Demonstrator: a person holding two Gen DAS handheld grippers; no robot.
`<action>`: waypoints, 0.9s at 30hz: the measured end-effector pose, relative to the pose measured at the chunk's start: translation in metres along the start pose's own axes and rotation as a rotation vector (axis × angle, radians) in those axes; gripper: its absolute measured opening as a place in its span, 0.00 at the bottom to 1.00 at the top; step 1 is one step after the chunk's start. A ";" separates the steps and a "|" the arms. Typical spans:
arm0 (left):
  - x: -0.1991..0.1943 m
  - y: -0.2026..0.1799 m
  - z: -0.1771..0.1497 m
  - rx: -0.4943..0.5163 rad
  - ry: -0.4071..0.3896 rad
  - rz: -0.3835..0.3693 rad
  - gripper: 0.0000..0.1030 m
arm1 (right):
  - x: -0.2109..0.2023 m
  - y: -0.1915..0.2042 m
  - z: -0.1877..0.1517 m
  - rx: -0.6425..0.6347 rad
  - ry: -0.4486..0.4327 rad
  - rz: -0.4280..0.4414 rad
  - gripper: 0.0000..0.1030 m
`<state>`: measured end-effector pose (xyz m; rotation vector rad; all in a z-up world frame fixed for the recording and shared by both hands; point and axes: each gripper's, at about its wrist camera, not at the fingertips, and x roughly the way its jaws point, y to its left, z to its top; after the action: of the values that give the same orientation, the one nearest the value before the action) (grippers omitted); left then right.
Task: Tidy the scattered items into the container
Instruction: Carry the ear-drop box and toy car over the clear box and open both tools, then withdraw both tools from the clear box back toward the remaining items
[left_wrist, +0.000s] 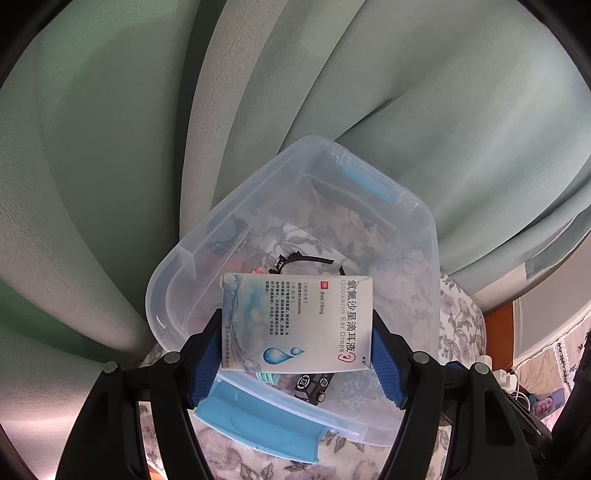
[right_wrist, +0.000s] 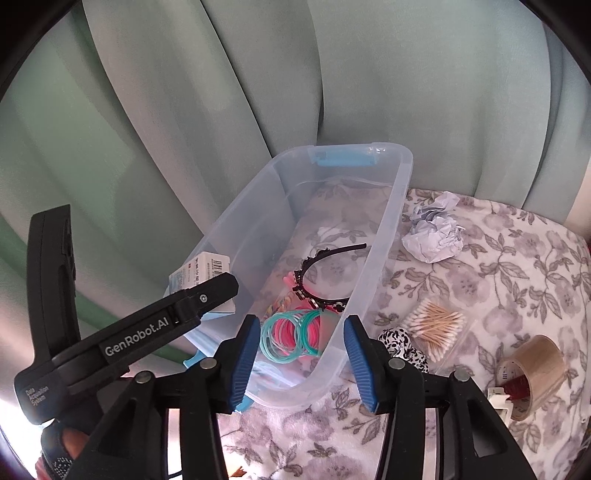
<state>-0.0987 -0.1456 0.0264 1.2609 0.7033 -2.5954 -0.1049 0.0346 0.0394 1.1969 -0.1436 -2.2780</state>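
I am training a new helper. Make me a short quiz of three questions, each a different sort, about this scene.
1. True or false: the left gripper holds the ear drops box above the clear container.
2. Which item lies inside the container?
A. crumpled paper
B. black headband
C. cotton swabs
3. Fill in: between its fingers, the right gripper holds ____.

Key:
1. True
2. B
3. nothing; its jaws are open, and the coil bands seen between them lie in the container.
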 end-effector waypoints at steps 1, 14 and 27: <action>-0.001 -0.001 -0.001 0.001 0.001 -0.001 0.71 | -0.003 -0.001 -0.001 0.002 -0.004 0.002 0.50; -0.034 -0.024 -0.010 0.059 -0.040 -0.003 0.75 | -0.046 -0.021 -0.015 0.076 -0.093 0.022 0.50; -0.045 -0.101 -0.052 0.248 0.008 -0.078 0.75 | -0.112 -0.090 -0.044 0.287 -0.234 -0.027 0.51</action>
<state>-0.0691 -0.0347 0.0679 1.3347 0.4493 -2.8128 -0.0587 0.1755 0.0639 1.0671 -0.5618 -2.4764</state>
